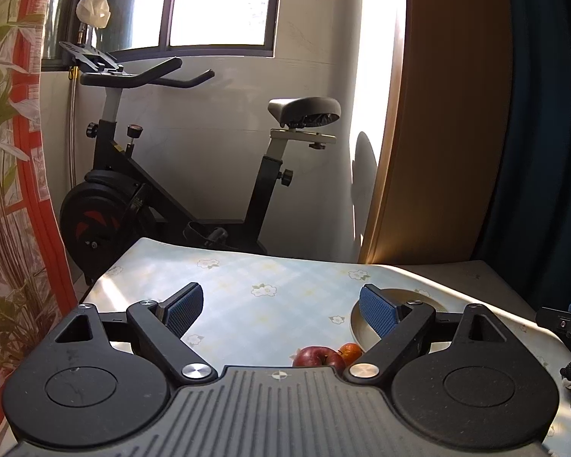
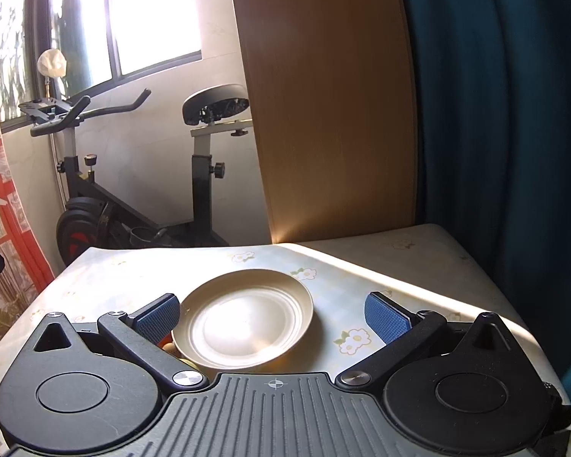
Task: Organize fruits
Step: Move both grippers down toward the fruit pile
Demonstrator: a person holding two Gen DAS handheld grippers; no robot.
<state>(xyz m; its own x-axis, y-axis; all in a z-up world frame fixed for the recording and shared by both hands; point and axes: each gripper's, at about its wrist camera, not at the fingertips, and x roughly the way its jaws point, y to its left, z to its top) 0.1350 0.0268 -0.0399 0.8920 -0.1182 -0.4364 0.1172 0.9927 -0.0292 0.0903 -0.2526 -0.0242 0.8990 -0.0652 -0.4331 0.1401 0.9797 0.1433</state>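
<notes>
A red apple and a small orange lie on the flowered tablecloth, low in the left wrist view and partly hidden by the gripper body. My left gripper stands open above them, nothing between its blue pads. A cream plate sits on the table in the right wrist view; its rim shows behind the left gripper's right finger. My right gripper is open over the plate, holding nothing. Bits of fruit peek out by the plate's left edge, mostly hidden.
An exercise bike stands behind the table's far edge under a window. A wooden panel and a dark blue curtain rise at the back right. A patterned red curtain hangs at the left. The right gripper's black body shows at the right edge.
</notes>
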